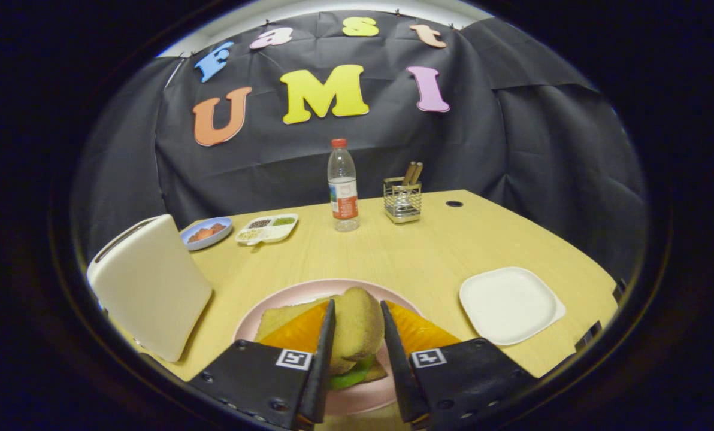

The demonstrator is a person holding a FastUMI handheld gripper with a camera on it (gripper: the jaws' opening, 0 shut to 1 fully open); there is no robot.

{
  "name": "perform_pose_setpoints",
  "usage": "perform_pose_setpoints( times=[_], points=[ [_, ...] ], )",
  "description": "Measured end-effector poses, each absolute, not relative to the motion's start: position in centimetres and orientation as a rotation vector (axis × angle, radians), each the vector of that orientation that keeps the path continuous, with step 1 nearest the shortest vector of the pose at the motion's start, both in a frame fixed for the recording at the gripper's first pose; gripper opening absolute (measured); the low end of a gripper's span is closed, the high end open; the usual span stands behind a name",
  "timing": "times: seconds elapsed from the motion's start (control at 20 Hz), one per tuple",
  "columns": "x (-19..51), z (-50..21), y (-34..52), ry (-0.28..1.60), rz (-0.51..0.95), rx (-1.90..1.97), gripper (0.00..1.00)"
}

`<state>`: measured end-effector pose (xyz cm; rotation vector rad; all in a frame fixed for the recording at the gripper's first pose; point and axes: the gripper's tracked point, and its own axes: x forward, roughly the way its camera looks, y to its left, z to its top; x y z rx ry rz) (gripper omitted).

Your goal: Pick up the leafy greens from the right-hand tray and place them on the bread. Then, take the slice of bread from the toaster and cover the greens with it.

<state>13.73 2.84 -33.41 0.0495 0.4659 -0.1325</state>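
Observation:
A slice of bread [357, 326] stands tilted between my fingers, and my gripper [357, 303] is shut on it, with both fingers pressing its sides. Right under it, the leafy greens [351, 377] lie on a lower bread slice [279, 320] on the pink plate [309, 290]. The held slice's lower edge is at the greens; I cannot tell whether it rests on them. The white toaster [150, 284] stands left of the plate. The white right-hand tray [508, 304] sits bare to the right of my fingers.
Far across the wooden table [405, 257] stand a water bottle [343, 185] and a wire utensil holder [402, 200]. A blue dish [207, 232] and a white divided dish [267, 228] lie behind the toaster. The table's right edge runs close to the tray.

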Motion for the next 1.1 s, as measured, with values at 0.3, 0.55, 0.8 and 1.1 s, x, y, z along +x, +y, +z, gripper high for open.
perform_pose_setpoints(
  times=[0.3,0.55,0.8,1.1],
  points=[
    [12.8,-31.8,2.1,0.45,-0.149,0.028,0.67],
    [11.2,-27.5,2.3,0.388,-0.142,-0.005,0.88],
    [7.9,-21.1,1.8,0.297,-0.117,-0.022,0.94],
    [2.7,-12.5,2.1,0.125,-0.08,-0.063,0.95]
  ],
)
